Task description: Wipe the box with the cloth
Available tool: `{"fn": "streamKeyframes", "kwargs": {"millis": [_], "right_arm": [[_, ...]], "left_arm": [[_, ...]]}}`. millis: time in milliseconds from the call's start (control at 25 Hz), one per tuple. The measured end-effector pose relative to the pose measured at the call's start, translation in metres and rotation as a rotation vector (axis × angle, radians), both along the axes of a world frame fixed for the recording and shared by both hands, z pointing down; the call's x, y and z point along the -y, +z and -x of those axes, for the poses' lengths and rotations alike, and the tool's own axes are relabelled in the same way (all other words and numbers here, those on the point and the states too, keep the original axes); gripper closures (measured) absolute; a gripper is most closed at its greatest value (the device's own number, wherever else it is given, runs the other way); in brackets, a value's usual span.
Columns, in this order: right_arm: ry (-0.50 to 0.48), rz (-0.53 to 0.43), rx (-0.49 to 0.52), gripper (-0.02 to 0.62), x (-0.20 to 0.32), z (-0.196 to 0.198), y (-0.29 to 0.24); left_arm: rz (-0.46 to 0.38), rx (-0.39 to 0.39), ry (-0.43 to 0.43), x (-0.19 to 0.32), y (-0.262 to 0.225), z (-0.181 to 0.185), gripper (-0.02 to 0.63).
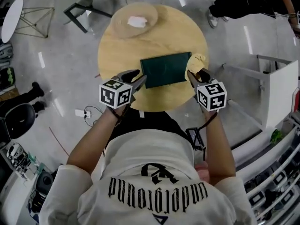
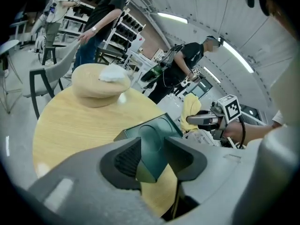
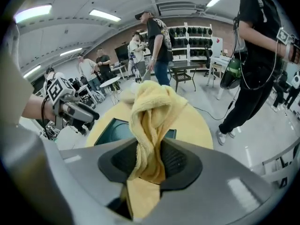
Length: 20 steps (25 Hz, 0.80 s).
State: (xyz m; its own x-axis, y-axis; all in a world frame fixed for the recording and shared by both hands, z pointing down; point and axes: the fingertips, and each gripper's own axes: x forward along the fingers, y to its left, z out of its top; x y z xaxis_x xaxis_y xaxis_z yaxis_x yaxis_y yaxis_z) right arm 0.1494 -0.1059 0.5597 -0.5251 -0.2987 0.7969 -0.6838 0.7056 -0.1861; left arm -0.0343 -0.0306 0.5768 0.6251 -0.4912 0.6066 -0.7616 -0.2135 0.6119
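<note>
Shirt [image 1: 157, 187] lettered "underground"; left tongs [image 2: 152, 157] released, wide astride a corner of the green box [image 2: 154, 127]; right tongs [image 3: 150, 161] clenched on yellow cloth [image 3: 152, 107].

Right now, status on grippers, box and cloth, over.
Left gripper open, box corner between its fingers. Right gripper shut on yellow cloth, at box's right end. Wooden dish far off, nothing blocking.

We count one box [image 1: 165, 69], one cloth [image 1: 199, 61], one round table [image 1: 117, 55], one far bowl [image 1: 119, 26] holding one white wad [image 1: 137, 21], and two grippers: left gripper [image 1: 137, 78], right gripper [image 1: 197, 74].
</note>
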Motion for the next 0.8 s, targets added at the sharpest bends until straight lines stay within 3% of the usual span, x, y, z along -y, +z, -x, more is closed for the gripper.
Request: {"fn": "streamKeyframes", "kwargs": {"millis": [240, 360, 520, 800], "right_arm": [[0.025, 0.09, -0.058, 0.462, 0.018, -0.009, 0.043], [0.026, 0.093, -0.078, 0.462, 0.029, -0.008, 0.056], [0.014, 0.103, -0.095, 0.465, 0.035, -0.005, 0.064], [-0.043, 0.08, -0.136, 0.465, 0.039, 0.001, 0.062]], "left_arm": [[0.07, 0.005, -0.033, 0.001, 0.035, -0.002, 0.442], [0.087, -0.002, -0.032, 0.002, 0.049, -0.003, 0.445], [0.103, -0.014, -0.026, -0.001, 0.06, -0.006, 0.506], [0.095, -0.024, -0.007, 0.001, 0.062, -0.007, 0.499]]}}
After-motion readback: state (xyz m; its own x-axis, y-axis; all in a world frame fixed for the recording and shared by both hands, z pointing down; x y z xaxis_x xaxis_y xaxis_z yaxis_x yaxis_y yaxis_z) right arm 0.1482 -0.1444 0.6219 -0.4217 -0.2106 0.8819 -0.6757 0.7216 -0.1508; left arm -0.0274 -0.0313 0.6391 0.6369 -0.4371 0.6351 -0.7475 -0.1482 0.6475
